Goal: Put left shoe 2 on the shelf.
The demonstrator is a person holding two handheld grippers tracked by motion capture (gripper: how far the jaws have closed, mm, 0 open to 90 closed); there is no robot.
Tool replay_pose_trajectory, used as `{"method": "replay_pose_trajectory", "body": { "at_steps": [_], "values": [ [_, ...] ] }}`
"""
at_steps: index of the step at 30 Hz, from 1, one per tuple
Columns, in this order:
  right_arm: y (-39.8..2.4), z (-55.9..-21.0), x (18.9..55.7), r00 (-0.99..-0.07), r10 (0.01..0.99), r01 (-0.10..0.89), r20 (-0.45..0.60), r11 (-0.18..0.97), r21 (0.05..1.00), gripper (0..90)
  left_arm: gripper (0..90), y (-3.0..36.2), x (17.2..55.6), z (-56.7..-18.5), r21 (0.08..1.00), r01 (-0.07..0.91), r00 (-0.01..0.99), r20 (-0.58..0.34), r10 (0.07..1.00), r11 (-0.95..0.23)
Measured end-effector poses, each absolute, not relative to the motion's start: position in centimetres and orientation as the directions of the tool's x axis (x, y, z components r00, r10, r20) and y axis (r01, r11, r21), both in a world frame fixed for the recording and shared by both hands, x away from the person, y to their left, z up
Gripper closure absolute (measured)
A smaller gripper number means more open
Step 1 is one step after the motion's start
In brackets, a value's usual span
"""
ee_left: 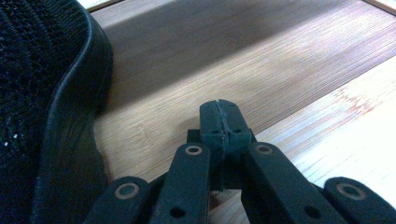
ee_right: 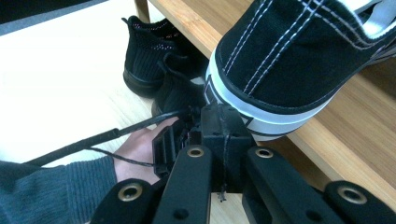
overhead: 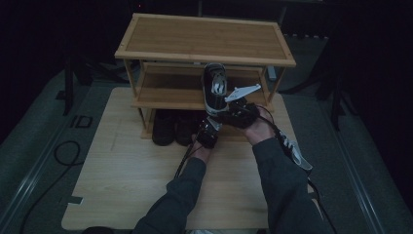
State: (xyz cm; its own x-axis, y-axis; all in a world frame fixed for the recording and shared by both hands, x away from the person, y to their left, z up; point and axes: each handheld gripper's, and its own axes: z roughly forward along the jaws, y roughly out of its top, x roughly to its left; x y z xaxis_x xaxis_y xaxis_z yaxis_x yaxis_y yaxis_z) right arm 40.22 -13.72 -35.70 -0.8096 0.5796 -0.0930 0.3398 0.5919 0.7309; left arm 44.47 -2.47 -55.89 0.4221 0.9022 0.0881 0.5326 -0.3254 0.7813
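High view: at frame centre a black-and-white sneaker (overhead: 215, 88) lies on the middle shelf of a bamboo shoe rack (overhead: 204, 36), its heel toward the right gripper (overhead: 229, 111), with the left gripper (overhead: 208, 132) just below it.

Left gripper view: jaws pressed together on nothing over the wooden table (ee_left: 261, 60); a black mesh shoe (ee_left: 42, 107) occupies the left edge.

Right gripper view: jaws closed and empty, tips at the sneaker's white-soled heel, upper right; two black shoes (ee_right: 156, 65) stand upper left.

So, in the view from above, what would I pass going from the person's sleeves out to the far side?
Bare table → left gripper → right gripper → black-and-white sneaker on the middle shelf → rack's top shelf.
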Motion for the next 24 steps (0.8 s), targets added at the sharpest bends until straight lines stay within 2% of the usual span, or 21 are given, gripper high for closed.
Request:
{"method": "replay_pose_trajectory", "body": {
  "at_steps": [6, 7, 24],
  "values": [
    [-13.6, -35.8, 40.5, -0.798, 0.594, 0.345, -0.101, 0.588, 0.731, 90.0, 90.0, -2.5, 44.5, -55.9, 0.781, 0.532, 0.422, 0.089, 0.902, -0.326],
    [-13.7, -35.8, 40.5, -0.796, 0.597, 0.347, -0.099, 0.585, 0.733, 90.0, 90.0, -2.2, 44.4, -55.7, 0.760, 0.539, 0.436, 0.116, 0.892, -0.362],
    [-13.0, -36.2, 42.0, -0.775, 0.622, 0.354, -0.112, 0.575, 0.738, 90.0, 90.0, -2.4, 44.5, -55.8, 0.775, 0.537, 0.424, 0.095, 0.901, -0.334]
  ]
}}
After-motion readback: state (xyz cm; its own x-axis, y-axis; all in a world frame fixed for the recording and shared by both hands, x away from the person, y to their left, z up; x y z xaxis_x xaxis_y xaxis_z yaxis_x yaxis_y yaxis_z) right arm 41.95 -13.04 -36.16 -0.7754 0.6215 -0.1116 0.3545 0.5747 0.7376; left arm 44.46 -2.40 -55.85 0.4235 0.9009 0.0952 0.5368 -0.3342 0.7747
